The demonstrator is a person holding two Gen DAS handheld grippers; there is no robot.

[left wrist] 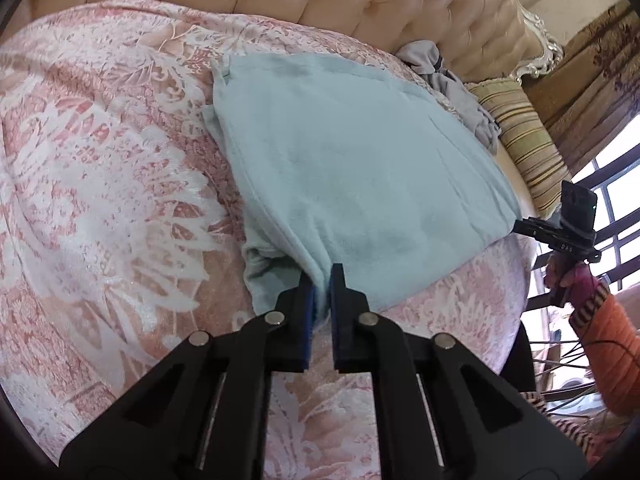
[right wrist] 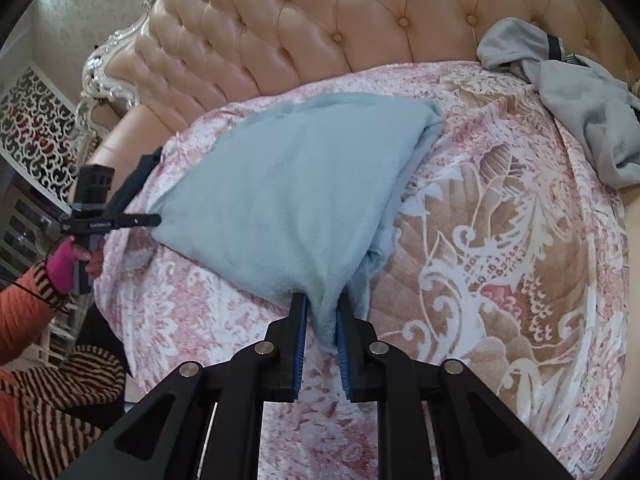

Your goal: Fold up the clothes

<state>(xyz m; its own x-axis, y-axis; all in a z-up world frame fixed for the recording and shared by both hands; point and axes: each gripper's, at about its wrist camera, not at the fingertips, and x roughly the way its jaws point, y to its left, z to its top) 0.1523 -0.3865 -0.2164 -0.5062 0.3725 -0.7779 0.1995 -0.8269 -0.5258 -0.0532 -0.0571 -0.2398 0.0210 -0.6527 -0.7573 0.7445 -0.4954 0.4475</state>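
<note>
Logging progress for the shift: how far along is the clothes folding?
Done: the light blue garment already lies doubled on the bedspread. In hand: left gripper and right gripper each pinch a near corner. Left: finishing it, then the crumpled grey garment.

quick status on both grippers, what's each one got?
Left gripper: shut on a near corner of the light blue garment.
Right gripper: shut on the garment's other near corner.

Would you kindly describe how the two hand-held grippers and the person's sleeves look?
Each hand-held gripper, left and right, is matte black, with blue-padded fingers and silver round pivot pins. The sleeve is orange with a dark-striped cuff over a pink inner cuff. Thin dark cables trail nearby.
</note>
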